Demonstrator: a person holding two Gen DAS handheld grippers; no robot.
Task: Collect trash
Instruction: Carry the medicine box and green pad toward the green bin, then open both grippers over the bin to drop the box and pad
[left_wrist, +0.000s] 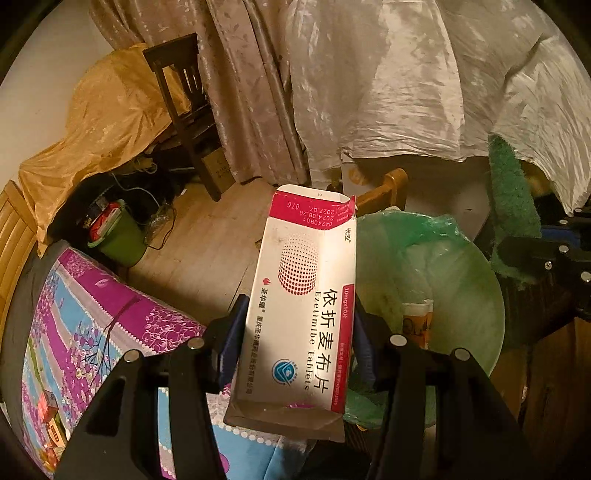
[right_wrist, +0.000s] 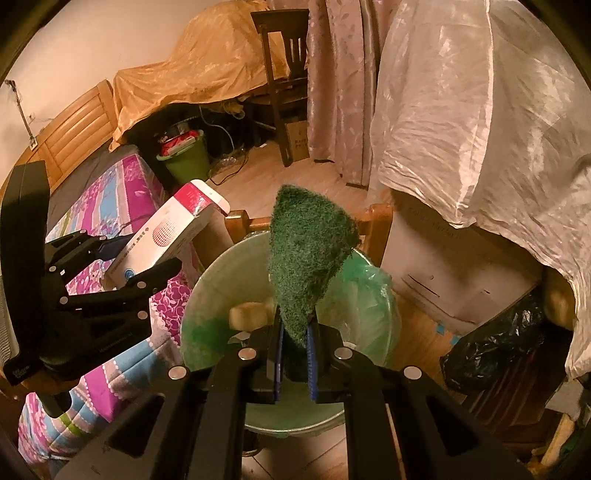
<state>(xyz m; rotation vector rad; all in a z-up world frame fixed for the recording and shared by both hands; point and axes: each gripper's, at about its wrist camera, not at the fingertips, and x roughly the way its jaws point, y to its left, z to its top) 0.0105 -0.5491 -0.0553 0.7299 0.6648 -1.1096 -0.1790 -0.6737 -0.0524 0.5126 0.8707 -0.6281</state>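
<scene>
My left gripper (left_wrist: 297, 325) is shut on a white and red medicine box (left_wrist: 301, 295), its blue pads pressing both long sides; the box's open end points away from me. It hangs at the left rim of a pale green bin lined with a green bag (left_wrist: 458, 280). In the right wrist view the same box (right_wrist: 166, 236) and left gripper (right_wrist: 122, 262) show at the left. My right gripper (right_wrist: 295, 347) is shut on a dark green scouring pad (right_wrist: 308, 251), which stands up over the bin (right_wrist: 210, 295). A yellowish sponge (right_wrist: 249, 314) lies inside.
A bed with a purple and blue cover (left_wrist: 92, 332) lies at the left. A small green bucket full of rubbish (right_wrist: 184, 155) and a dark wooden chair (right_wrist: 286, 74) stand on the wood floor beyond. Draped furniture (right_wrist: 480, 129) and a black bag (right_wrist: 495, 350) crowd the right.
</scene>
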